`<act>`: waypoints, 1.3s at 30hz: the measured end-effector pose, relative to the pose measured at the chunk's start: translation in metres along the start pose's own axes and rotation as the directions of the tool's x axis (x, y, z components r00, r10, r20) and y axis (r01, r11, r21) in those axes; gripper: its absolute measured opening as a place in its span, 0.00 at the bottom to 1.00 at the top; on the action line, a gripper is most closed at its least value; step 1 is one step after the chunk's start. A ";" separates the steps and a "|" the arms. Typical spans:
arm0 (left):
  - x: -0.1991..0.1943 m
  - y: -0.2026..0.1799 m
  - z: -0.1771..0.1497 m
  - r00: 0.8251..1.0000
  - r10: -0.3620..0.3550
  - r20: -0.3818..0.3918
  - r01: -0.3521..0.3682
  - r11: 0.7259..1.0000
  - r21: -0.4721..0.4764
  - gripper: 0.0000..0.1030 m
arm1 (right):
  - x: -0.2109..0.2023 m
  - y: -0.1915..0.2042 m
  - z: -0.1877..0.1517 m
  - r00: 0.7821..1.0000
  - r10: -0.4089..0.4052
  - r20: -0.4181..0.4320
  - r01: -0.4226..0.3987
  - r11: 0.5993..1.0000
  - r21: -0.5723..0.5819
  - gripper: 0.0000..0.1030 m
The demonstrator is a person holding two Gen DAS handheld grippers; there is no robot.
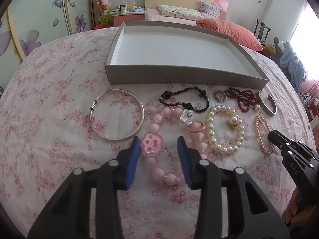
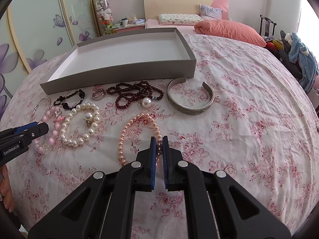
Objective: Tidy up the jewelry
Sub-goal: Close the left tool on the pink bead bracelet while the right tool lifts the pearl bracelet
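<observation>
**Both grippers at the beads, box still bare**

Surface: a round bench (image 2: 249, 103) under a pink floral cloth. The grey box (image 1: 179, 77) stands at its far side with nothing in it; all the jewellery lies on the cloth in front of it.

Left to right: the left hand-held gripper (image 1: 159, 145) straddles the pink chunky bead bracelet (image 1: 154, 167). Its jaws stand apart — one blue pad meets the paw-shaped charm, the other is clear of the beads, so no grip is made. The right hand-held gripper (image 2: 159, 139) is clamped together on the near side of the small pink pearl bracelet (image 2: 139, 137).

Risks, as judged:
- The left pads may close on the charm alone; the strand would then dangle, swing, and could snag the white pearl bracelet (image 1: 225, 131) just beside it.
- The chunky strand touches the black bead bracelet (image 1: 185, 99) at the star charm — lifting one could drag the other.
- The right grip takes only a few small round pearls; they could roll out of the pads on the way to the box.
- Two loads lifted together may collide over the box.

Count: thin silver bangle (image 1: 117, 115), one; bead or pearl bracelets, four; ring (image 2: 98, 94), one; dark red bead strand (image 2: 133, 95), one tangle with a single large pearl; engraved cuff (image 2: 191, 99), one; box, one.
</observation>
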State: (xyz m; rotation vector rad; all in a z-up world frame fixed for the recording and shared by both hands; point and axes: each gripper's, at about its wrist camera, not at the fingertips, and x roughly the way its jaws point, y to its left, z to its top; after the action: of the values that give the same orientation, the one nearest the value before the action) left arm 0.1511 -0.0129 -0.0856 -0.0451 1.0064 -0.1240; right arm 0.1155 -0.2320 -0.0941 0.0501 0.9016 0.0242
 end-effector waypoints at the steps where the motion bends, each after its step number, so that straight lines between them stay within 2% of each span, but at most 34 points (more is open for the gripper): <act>1: 0.000 0.000 0.000 1.000 0.002 0.001 -0.002 1.000 0.000 0.31 | 0.000 -0.001 0.001 1.000 0.004 -0.002 -0.004 1.000 0.005 0.08; 3: 0.001 0.000 0.001 1.000 0.009 0.003 -0.009 1.000 0.006 0.26 | 0.001 -0.001 0.002 1.000 0.004 -0.001 -0.004 1.000 0.006 0.08; 9: 0.003 -0.006 -0.001 0.999 0.042 0.020 -0.043 0.997 0.056 0.23 | 0.003 -0.005 0.002 1.000 0.019 0.003 -0.019 1.000 0.017 0.07; 15: -0.003 0.001 -0.005 0.999 0.013 0.029 -0.014 0.999 0.040 0.22 | -0.004 -0.008 0.003 0.998 0.053 0.036 -0.054 0.998 0.044 0.07; 21: -0.022 0.009 -0.010 0.996 -0.025 0.087 0.024 1.000 0.012 0.22 | -0.021 -0.006 0.008 0.988 0.105 0.110 -0.110 0.993 0.040 0.07; 29: -0.059 0.009 -0.015 0.975 -0.107 0.197 0.107 0.994 0.013 0.22 | -0.042 0.003 0.012 0.963 0.186 0.192 -0.192 0.981 0.009 0.07; 39: -0.081 0.001 -0.017 0.956 -0.146 0.255 0.143 0.989 0.028 0.22 | -0.057 0.011 0.013 0.946 0.222 0.234 -0.226 0.974 -0.013 0.07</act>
State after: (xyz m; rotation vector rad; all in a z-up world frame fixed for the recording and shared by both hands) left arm 0.0944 -0.0018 -0.0269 -0.1236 0.7423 -0.2506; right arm 0.0903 -0.2241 -0.0413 0.1658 0.6555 0.2202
